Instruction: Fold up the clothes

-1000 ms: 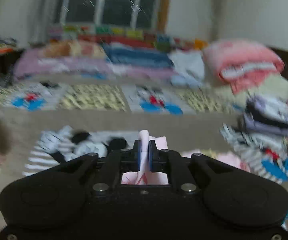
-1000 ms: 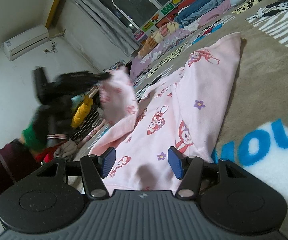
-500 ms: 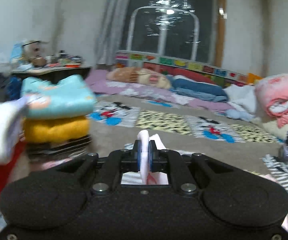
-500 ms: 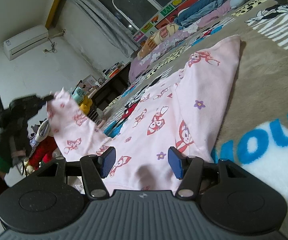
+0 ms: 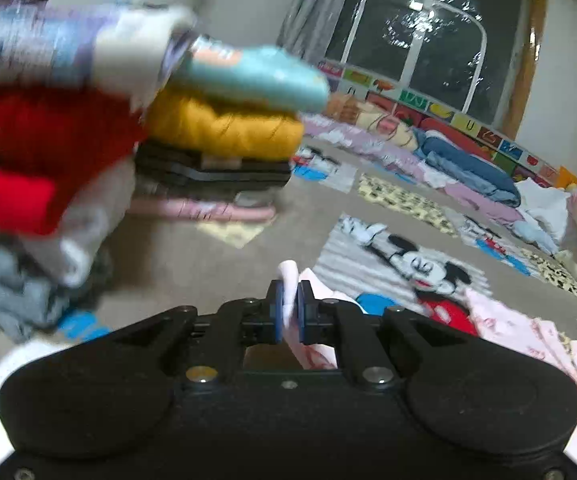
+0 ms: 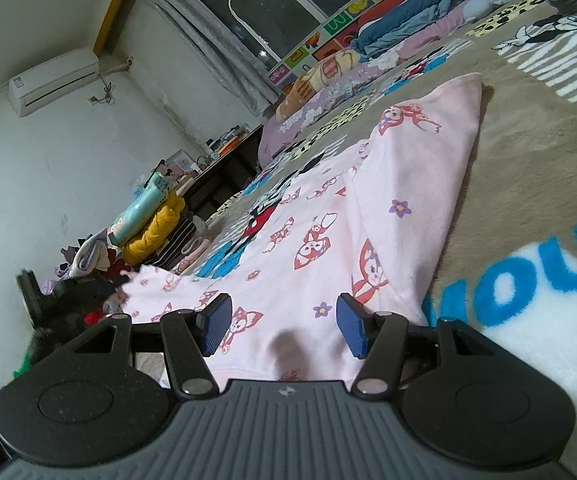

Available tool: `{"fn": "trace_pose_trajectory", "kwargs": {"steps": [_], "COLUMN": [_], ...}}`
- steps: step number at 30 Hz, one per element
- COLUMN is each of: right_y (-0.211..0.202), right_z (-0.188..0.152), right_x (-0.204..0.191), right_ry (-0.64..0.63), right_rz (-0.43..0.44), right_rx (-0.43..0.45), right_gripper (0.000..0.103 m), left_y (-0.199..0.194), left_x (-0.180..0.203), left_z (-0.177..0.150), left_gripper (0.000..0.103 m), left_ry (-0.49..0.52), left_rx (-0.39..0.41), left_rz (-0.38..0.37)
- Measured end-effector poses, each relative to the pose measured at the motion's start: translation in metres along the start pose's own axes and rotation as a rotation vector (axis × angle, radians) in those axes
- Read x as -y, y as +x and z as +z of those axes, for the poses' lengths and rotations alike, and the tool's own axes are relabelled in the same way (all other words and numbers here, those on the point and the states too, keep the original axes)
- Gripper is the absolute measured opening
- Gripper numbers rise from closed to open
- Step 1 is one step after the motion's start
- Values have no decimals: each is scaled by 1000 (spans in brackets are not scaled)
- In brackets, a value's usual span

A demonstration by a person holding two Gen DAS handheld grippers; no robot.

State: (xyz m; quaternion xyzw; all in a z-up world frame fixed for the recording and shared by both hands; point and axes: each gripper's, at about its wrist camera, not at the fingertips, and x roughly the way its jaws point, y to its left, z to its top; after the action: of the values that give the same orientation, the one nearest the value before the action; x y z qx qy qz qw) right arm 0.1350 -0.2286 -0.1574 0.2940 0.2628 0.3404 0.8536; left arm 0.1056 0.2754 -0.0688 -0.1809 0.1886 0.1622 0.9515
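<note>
Pink fabric is pinched between the nearly closed jaws of the left gripper [image 5: 288, 312]: a sleeve end of the top [image 6: 368, 208], drawn out to the side. The right gripper [image 6: 284, 330] hovers over the hem, jaws apart and empty. The top lies flat on the blanket [image 6: 528, 152], apparently unfolded yet; folded stacks [image 5: 216, 128] sit beyond.

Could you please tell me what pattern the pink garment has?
Small red-and-white foxes and purple flowers on the pink garment, clearest in the right wrist view.
</note>
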Motion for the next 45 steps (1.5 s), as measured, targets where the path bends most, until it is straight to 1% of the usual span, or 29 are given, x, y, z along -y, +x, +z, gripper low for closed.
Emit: {"fn": "trace_pose_trajectory", "kwargs": {"steps": [1,6,9,12,13,15,16,17,18,20,21,23,24,25,26,27,29,31,33,36,37,39,40,41,42,43,44,45], "right_y": [1,2,5,9,11,15,18,20,22,24,24,24,24,25,31,37,54,73,89,108,114,121,126,130,133,136,137,138], "right_z": [0,-2,-4,-7,-8,-11,-13,-15,-17,-22,-27,-37,-42,-47,-56,-66,-92,-113,-126,-142,-146,-150,-151,-151,-149,-145,-140,-130], "right_x": [-1,-7,-12,-23,-28,-38,-45,-53,-60,-77,-89,-114,-127,-140,-156,-171,-193,-202,-204,-208,-209,-209,-210,-210,-212,-213,-215,-218], "right_ry": [-4,-39,-66,-123,-152,-213,-254,-296,-344,-436,-506,-646,-716,-795,-910,-1024,-1238,-1398,-1503,-1655,-1709,-1800,-1831,-1854,-1844,-1817,-1765,-1664], "right_rz": [-4,-41,-79,-137,-163,-215,-249,-283,-318,-386,-393,-404,-410,-411,-393,-376,-361,-383,-400,-414,-415,-419,-416,-412,-402,-388,-368,-342], "right_rx": [-1,-6,-16,-31,-40,-57,-70,-83,-97,-115,-110,-99,-94,-92,-108,-126,-185,-244,-301,-359,-373,-405,-420,-434,-449,-466,-482,-496], "right_gripper": [58,57,56,55,55,55,55,55,55,57,56,55,55,55,55,53,50,43,39,34,31,30,30,27,24,19,14,12], "left_y": [3,23,29,30,30,29,26,23,18,5,-1,-13,-18,-21,-22,-21,-17,-12,-8,-4,-2,1,2,3,4,6,8,9], "left_x": [-4,-16,-12,-10,-10,-10,-10,-9,-6,2,7,11,13,13,13,12,1,-11,-17,-21,-22,-23,-22,-21,-20,-19,-17,-17], "left_z": [-3,-13,-18,-19,-19,-18,-17,-16,-15,-13,-12,-11,-11,-13,-15,-17,-21,-24,-28,-32,-32,-33,-34,-35,-35,-35,-35,-35], "left_gripper": [5,5,5,6,7,16,24,26,26,26,26,28,30,34,38,41,42,42,43,46,46,46,45,44,36,17,2,2], "left_ry": [1,-17,30,57,60,62,68,76,98,174,205,237,243,244,235,208,74,-60,-153,-212,-235,-280,-299,-306,-310,-301,-289,-286], "left_rx": [-8,-104,-145,-165,-167,-165,-152,-137,-118,-62,-39,-24,-35,-58,-84,-123,-206,-285,-336,-362,-359,-345,-335,-323,-312,-304,-297,-292], "left_rz": [4,36,64,75,79,91,107,125,141,163,159,112,79,47,23,-4,-71,-152,-194,-220,-229,-240,-239,-229,-217,-193,-164,-147]}}
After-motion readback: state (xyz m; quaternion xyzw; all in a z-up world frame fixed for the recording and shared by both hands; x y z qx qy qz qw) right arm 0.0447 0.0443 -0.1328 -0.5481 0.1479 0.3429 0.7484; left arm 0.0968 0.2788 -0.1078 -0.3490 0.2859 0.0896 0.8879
